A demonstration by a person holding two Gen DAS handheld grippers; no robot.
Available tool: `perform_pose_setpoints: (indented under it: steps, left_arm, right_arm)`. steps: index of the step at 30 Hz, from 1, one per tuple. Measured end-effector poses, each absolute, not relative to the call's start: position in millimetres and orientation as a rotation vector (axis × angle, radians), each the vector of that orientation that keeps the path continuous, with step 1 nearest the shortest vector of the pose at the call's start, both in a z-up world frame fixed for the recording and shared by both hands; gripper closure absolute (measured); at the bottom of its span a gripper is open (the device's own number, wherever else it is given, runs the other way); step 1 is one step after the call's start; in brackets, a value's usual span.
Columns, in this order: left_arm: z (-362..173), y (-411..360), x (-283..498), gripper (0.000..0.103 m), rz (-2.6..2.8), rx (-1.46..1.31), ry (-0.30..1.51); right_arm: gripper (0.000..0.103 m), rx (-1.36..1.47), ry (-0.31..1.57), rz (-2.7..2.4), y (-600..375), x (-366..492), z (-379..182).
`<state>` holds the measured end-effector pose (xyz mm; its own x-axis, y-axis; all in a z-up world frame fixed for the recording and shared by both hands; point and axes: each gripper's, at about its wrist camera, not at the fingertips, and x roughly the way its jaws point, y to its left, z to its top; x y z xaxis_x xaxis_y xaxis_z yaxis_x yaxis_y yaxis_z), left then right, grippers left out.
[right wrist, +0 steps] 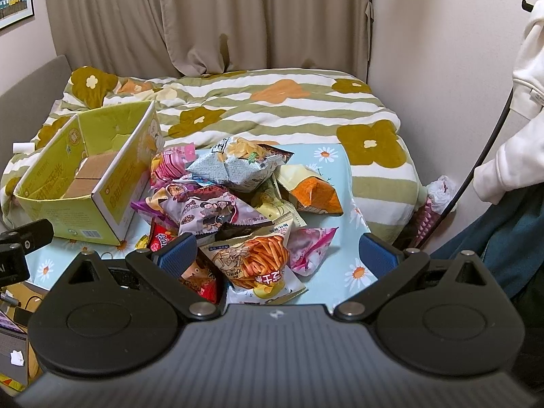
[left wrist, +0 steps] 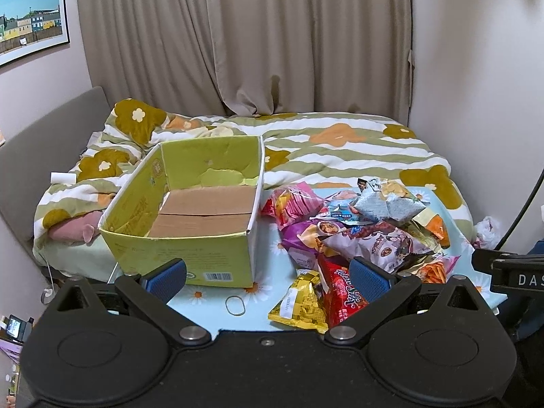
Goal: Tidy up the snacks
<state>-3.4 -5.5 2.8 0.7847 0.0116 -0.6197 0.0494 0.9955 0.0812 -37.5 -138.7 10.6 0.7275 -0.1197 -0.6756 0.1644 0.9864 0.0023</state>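
A pile of snack bags [left wrist: 360, 227] lies on a light blue daisy-print table [left wrist: 268, 238], right of an open green cardboard box [left wrist: 190, 204] that holds nothing. My left gripper [left wrist: 268, 277] hovers open at the table's near edge, between the box and a red bag [left wrist: 343, 292] beside a yellow bag [left wrist: 302, 306]. In the right wrist view the same pile [right wrist: 234, 197] sits ahead, with the box [right wrist: 88, 176] at left. My right gripper [right wrist: 277, 255] stands open above an orange-sticks bag [right wrist: 261, 261], touching nothing.
A rubber band [left wrist: 235, 305] lies on the table by the box. Behind is a bed with a flowered striped quilt [left wrist: 340, 149], curtains and a wall. A person in a white sleeve [right wrist: 523, 102] stands at right, with a black cable [right wrist: 476, 166] nearby.
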Motion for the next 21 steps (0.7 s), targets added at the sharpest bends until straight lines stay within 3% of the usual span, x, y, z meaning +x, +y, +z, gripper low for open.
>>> perform_pose_setpoints:
  steps: [21]
  left_arm:
    - [1, -5, 8, 0.000, -0.082, 0.099, 0.724]
  right_arm:
    - [0.000, 0.092, 0.769, -0.187, -142, -31, 7]
